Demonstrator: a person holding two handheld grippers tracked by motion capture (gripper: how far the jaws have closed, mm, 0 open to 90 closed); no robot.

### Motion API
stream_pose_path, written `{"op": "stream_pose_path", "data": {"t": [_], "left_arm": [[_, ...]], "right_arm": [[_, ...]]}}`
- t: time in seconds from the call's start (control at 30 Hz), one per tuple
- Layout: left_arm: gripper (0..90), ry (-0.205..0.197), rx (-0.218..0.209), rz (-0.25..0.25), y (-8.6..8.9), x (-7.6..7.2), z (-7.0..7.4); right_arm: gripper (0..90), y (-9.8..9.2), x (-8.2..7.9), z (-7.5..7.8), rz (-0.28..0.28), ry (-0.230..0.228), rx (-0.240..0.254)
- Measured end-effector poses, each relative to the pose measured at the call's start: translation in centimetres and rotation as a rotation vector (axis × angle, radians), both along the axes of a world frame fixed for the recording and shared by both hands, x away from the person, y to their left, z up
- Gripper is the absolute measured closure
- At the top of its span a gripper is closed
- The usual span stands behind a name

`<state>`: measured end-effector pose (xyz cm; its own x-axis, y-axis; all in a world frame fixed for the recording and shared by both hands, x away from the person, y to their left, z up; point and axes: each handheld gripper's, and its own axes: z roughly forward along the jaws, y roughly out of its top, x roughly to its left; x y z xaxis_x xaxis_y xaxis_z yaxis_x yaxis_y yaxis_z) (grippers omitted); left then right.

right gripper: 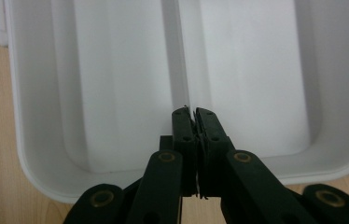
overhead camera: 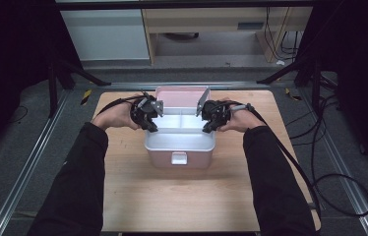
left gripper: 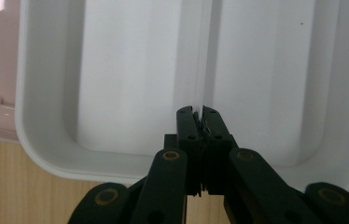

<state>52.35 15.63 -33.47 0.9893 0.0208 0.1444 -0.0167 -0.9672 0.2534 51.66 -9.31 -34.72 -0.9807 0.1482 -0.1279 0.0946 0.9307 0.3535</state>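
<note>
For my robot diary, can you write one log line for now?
left gripper: shut on tray divider | right gripper: shut on divider | white tray in pink box

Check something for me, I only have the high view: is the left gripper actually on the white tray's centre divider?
Observer: Yes. In the left gripper view the left gripper has its jaws closed on the thin divider, right at the end nearest it.
Operator: And the right one?
Observer: Same. The right gripper view shows the right gripper pinching that divider from its own end.
Operator: Anything in the compartments?
Observer: No. Both halves of the white tray look bare on either side of the divider.
</note>
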Motion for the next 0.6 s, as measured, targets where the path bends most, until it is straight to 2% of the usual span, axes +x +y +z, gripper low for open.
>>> {"op": "stream_pose_path", "data": {"t": [0.2,0.3,0.33,0.37,0.53,0.6], "left_arm": [[88.0,-0.048,0.005,-0.029,-0.4,-2.0,2.7],[88.1,-0.039,0.001,-0.022,-0.5,-3.3,3.6],[87.5,-0.013,0.002,0.006,-0.6,-4.4,4.2],[87.3,-0.013,0.002,0.006,-0.6,-4.4,4.2],[87.3,-0.035,-0.003,-0.019,-0.7,-7.4,4.7],[87.7,-0.024,-0.008,-0.033,-0.7,-8.8,4.6]], "right_arm": [[88.2,-0.6,-1.5,2.4,0.018,-0.031,0.024],[88.5,-0.9,-2.8,3.5,0.035,-0.041,0.028],[88.7,-0.9,-3.9,4.1,0.051,-0.04,0.024],[88.7,-0.9,-3.9,4.1,0.051,-0.04,0.024],[89.4,-0.9,-6.7,5.2,0.065,-0.032,0.007],[89.6,-0.9,-7.9,5.4,0.073,-0.024,-0.005]]}}
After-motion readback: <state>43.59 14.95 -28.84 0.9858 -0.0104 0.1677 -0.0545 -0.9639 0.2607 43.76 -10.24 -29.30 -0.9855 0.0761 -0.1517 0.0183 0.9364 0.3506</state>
